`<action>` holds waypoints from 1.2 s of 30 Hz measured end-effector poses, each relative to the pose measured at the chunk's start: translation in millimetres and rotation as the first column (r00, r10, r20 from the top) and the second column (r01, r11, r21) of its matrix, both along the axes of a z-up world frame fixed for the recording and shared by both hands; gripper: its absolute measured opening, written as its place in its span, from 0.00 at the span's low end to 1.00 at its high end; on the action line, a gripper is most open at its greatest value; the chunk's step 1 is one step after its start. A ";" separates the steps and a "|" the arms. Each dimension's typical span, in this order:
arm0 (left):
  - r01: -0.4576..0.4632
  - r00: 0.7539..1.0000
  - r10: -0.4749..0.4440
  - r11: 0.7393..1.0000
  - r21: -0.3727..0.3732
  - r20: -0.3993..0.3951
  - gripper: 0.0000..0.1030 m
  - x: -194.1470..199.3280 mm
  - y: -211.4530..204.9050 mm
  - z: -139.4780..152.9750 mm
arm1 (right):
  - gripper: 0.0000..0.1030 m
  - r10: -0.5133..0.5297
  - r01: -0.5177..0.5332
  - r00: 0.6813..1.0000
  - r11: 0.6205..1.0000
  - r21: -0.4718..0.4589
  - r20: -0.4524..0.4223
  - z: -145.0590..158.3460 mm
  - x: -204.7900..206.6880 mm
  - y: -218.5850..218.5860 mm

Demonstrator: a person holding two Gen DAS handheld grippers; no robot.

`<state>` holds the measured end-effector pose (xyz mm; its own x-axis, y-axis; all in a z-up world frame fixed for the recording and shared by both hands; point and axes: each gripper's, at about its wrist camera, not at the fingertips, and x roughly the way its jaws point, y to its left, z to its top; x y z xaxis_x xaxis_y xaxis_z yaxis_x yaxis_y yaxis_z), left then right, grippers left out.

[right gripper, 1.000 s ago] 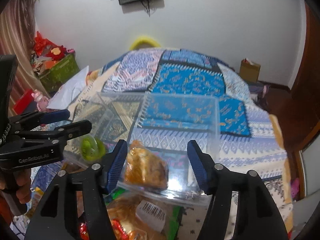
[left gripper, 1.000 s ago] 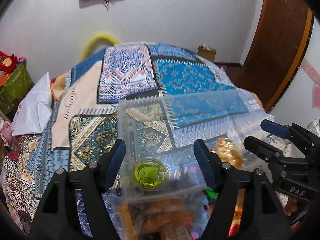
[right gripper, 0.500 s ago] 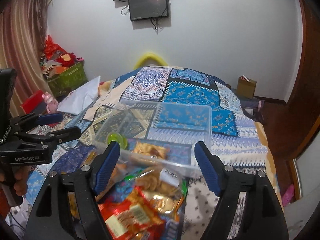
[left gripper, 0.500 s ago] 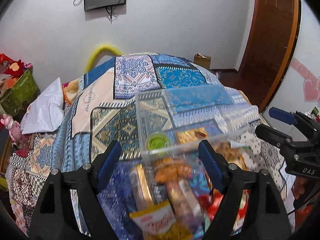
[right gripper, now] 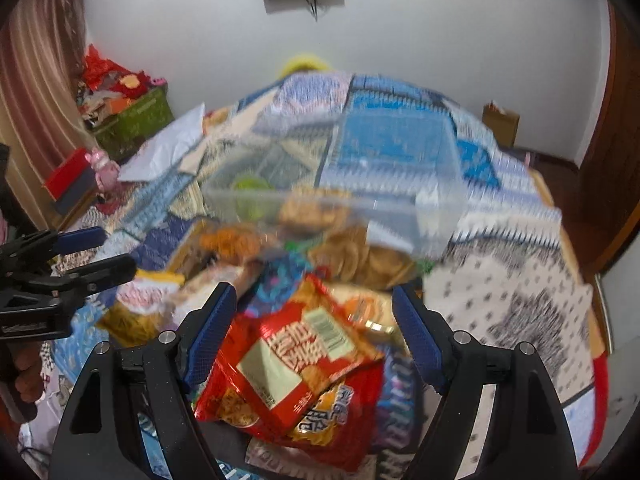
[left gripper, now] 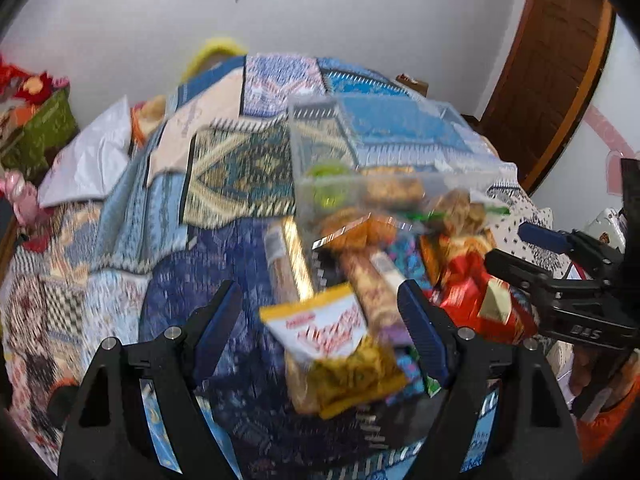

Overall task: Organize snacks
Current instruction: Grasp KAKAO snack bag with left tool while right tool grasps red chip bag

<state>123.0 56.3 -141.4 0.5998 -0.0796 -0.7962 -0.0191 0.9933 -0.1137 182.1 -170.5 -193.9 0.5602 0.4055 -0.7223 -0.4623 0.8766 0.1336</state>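
Snacks (right gripper: pixel 296 364) | heaped on bedspread (left gripper: pixel 120 216) | red packet's long axis diagonal

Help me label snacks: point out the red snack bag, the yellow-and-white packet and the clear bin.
red snack bag (right gripper: pixel 292 364), right wrist view, front panel
yellow-and-white packet (left gripper: pixel 324 330), left wrist view, white top
clear bin (left gripper: pixel 332 200), left wrist view, near wall

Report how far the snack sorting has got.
Done: the clear bin holds a green cup and one bag of fried snacks. In hand: nothing; the left gripper and right gripper are both open. Left: the pile on the bed, including the red packet and yellow packet.
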 end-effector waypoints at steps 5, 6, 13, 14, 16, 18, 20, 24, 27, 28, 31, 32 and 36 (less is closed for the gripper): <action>-0.019 1.000 0.018 0.999 -0.035 -0.025 0.78 -10.5 3.2 -13.4 | 0.75 -0.029 0.030 0.998 1.000 0.010 -0.047 -14.6 4.4 5.7; -0.018 0.999 0.017 0.999 -0.042 -0.029 0.78 -11.8 2.3 -15.2 | 0.75 -0.032 0.033 0.998 0.999 0.018 -0.058 -15.4 5.3 6.2; 0.014 0.999 -0.017 0.998 -0.067 -0.044 0.78 -12.9 -10.1 -26.1 | 0.75 0.022 -0.022 0.999 1.000 0.004 -0.039 -15.2 -6.9 16.2; 0.019 0.999 -0.022 0.997 -0.069 -0.049 0.78 -12.3 -11.7 -28.0 | 0.74 0.024 -0.024 0.999 1.000 0.008 -0.033 -14.0 -8.9 14.6; 0.022 0.998 -0.026 0.997 -0.070 -0.059 0.78 -10.3 -15.1 -32.9 | 0.62 0.029 -0.029 0.999 1.000 0.011 -0.033 -12.7 -10.5 12.0; 0.021 0.998 -0.026 0.997 -0.077 -0.063 0.78 -8.5 -16.5 -36.5 | 0.58 0.032 -0.032 0.999 0.999 0.010 -0.030 -12.2 -12.6 8.6; 0.019 0.998 -0.024 0.996 -0.088 -0.059 0.78 -7.8 -16.1 -38.2 | 0.54 0.032 -0.032 0.999 0.999 0.007 -0.026 -12.4 -15.1 5.0; 0.032 0.999 -0.035 0.996 -0.079 -0.039 0.78 -11.3 -17.6 -39.3 | 0.54 -0.012 0.013 0.999 1.000 0.009 -0.048 -10.9 -17.5 -7.3; 0.042 0.999 -0.044 0.997 -0.072 -0.020 0.74 -16.2 -19.0 -39.4 | 0.55 -0.051 0.054 0.995 0.998 0.038 -0.081 -8.7 -20.1 -18.1; 0.050 0.999 -0.051 0.996 -0.069 -0.015 0.74 -17.9 -19.6 -39.1 | 0.55 -0.055 0.059 0.994 0.997 0.043 -0.093 -8.1 -20.8 -19.3; 0.064 0.998 -0.064 0.996 -0.061 -0.002 0.69 -21.8 -19.6 -38.9 | 0.68 -0.068 0.073 0.992 0.996 0.045 -0.103 -7.7 -22.9 -18.3; 0.066 0.998 -0.066 0.996 -0.061 0.002 0.67 -23.3 -18.9 -39.3 | 0.73 -0.065 0.070 0.992 0.996 0.048 -0.108 -8.5 -22.4 -15.7; 0.052 0.999 -0.052 0.996 -0.078 0.009 0.55 -26.9 -12.1 -39.4 | 0.74 -0.060 0.065 0.987 0.997 0.032 -0.146 -16.5 -15.1 -1.9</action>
<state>96.2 44.2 -180.8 0.5985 -0.1730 -0.7822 0.0335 0.9810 -0.1913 167.0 -172.4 -210.4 0.4756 0.4005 -0.7832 -0.3805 0.8964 0.2274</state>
